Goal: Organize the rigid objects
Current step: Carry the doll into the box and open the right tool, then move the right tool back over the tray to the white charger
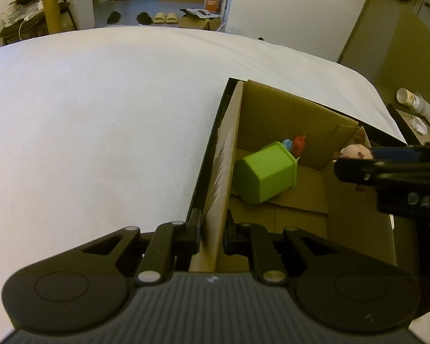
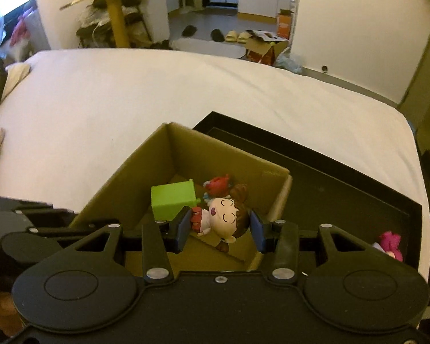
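An open cardboard box (image 1: pixel 272 109) (image 2: pixel 146 172) stands on a white bed, partly over a black tray (image 2: pixel 344 189). My left gripper (image 1: pixel 212 223) is shut on the box's near left wall. Inside lie a green cube-shaped container (image 1: pixel 265 172) (image 2: pixel 172 197) tipped on its side and a small red toy (image 1: pixel 299 143) (image 2: pixel 219 183) beside a blue one (image 1: pixel 286 143). My right gripper (image 2: pixel 219 226) is shut on a doll figurine (image 2: pixel 223 218) (image 1: pixel 354 152) with brown hair and a white dress, held above the box's near right part.
A pink toy (image 2: pixel 391 243) lies in the tray at the right. The white bed (image 1: pixel 100 114) stretches left and far. A bedside stand with a paper cup (image 1: pixel 410 99) sits at right. Shoes and another carton (image 2: pixel 263 47) are on the floor beyond.
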Action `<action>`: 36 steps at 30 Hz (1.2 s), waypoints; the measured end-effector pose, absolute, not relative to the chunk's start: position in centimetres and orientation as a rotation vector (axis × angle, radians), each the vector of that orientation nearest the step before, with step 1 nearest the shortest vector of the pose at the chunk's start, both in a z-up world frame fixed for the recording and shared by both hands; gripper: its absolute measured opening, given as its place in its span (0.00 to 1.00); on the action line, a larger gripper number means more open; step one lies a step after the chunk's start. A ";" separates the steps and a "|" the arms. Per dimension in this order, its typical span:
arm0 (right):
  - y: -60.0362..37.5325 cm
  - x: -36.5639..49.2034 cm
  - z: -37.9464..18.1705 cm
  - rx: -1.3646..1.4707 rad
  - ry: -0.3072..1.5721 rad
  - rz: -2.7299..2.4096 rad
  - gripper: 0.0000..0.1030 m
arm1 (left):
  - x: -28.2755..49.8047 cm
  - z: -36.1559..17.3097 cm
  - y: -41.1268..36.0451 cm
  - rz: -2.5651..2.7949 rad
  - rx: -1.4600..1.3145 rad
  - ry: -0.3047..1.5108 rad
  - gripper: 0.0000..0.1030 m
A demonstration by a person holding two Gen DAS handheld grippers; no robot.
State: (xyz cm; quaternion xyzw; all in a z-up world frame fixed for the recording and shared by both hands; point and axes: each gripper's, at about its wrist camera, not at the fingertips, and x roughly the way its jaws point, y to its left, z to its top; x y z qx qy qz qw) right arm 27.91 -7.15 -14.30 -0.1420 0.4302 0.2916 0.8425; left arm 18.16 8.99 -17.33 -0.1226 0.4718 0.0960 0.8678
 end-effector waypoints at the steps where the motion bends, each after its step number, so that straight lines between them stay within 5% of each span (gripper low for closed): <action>1: -6.9 28.0 -14.4 -0.315 0.907 0.613 0.42 | 18.1 -17.3 9.0 0.201 -0.260 0.986 0.12; 14: -5.8 28.1 -14.9 -0.454 0.881 0.558 0.45 | 17.7 -16.4 9.0 0.201 -0.262 0.975 0.12; 36: -15.3 25.4 -11.2 -0.271 0.885 0.409 0.56 | 17.5 -16.0 8.5 0.188 -0.180 1.011 0.12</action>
